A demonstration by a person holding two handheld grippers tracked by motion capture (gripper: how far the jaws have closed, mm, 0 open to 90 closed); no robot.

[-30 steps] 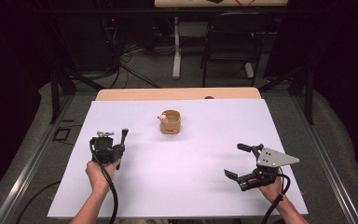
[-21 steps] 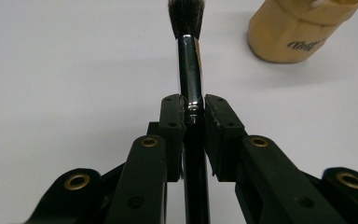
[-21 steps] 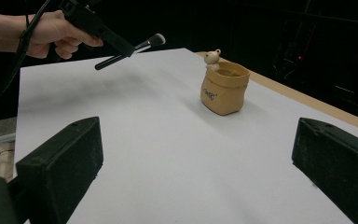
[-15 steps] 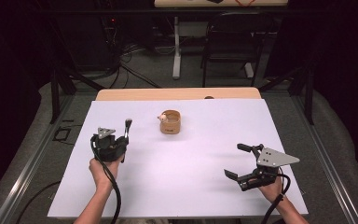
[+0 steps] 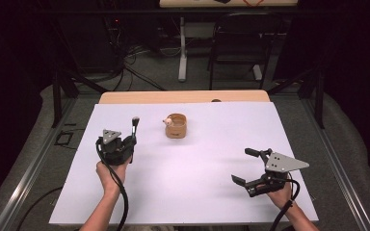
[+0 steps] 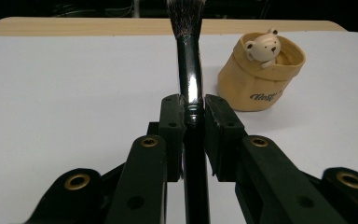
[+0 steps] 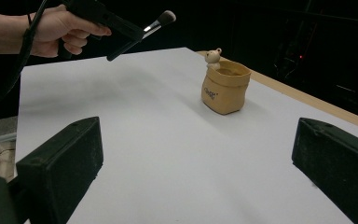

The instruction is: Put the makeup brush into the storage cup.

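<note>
**A:** Where is the brush relative to the left gripper (image 5: 126, 147)?

**B:** The slim black-handled makeup brush with dark bristles (image 5: 134, 127) is clamped between that gripper's two black jaws. In the left gripper view the pads press on both sides of the glossy handle, just below the bristle head, and the handle runs back down between the jaws. In the right gripper view the brush is lifted off the white tabletop (image 5: 197, 192), tilted, with the bristles pointing up and towards the far side.

**A:** And the right gripper (image 5: 243, 167)?

**B:** Its jaws stand wide apart with nothing between them. It sits near the right front corner of the tabletop, well apart from everything else.

**A:** How many things are there?

**B:** One brush, one small tan pot shaped like a folded paper bag, with a cream bear figure on its rim (image 5: 176, 126), two grippers and two hands. The pot stands upright at the middle of the far part of the tabletop, to the right of the brush tip and close to it, but not touching.

**A:** What about edges and open room?

**B:** A strip of bare light wood (image 5: 183, 96) shows along the far edge, just behind the pot. The white surface between the two grippers is wide and bare. The left gripper has a margin to the left edge; the right gripper is close to the right and near edges.
</note>
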